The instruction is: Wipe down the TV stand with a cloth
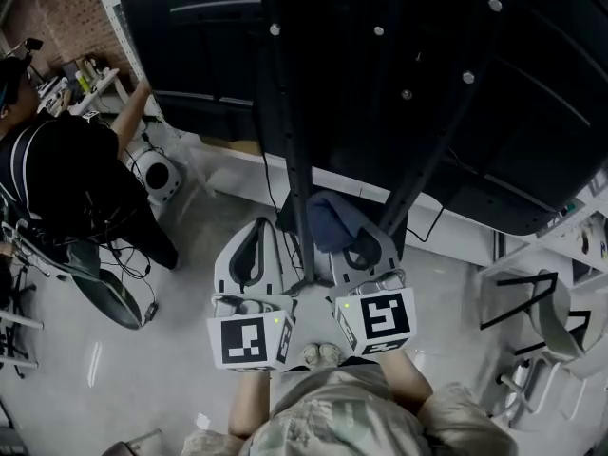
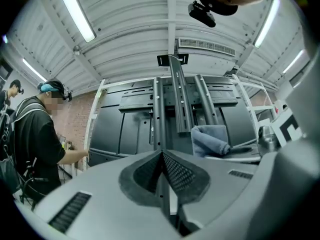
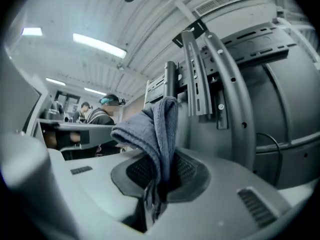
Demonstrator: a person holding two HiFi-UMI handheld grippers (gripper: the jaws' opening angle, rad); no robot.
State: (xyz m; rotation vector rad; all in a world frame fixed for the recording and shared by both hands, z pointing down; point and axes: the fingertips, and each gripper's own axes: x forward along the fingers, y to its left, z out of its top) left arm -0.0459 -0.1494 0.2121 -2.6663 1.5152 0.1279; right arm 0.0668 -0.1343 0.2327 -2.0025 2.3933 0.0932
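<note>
Right, we've got the right gripper [image 1: 364, 245] clamped on the blue-grey cloth [image 1: 331, 218], with the TV stand's upright posts [image 1: 296, 150] just ahead, rising lengthwise (left gripper [image 1: 252, 250] closed, empty).

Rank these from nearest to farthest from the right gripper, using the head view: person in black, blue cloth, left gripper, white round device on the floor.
1. Blue cloth: clamped in the jaws of the right gripper.
2. Left gripper: close beside it, on its left.
3. White round device: on the floor, farther left.
4. Person in black: far left edge.
</note>
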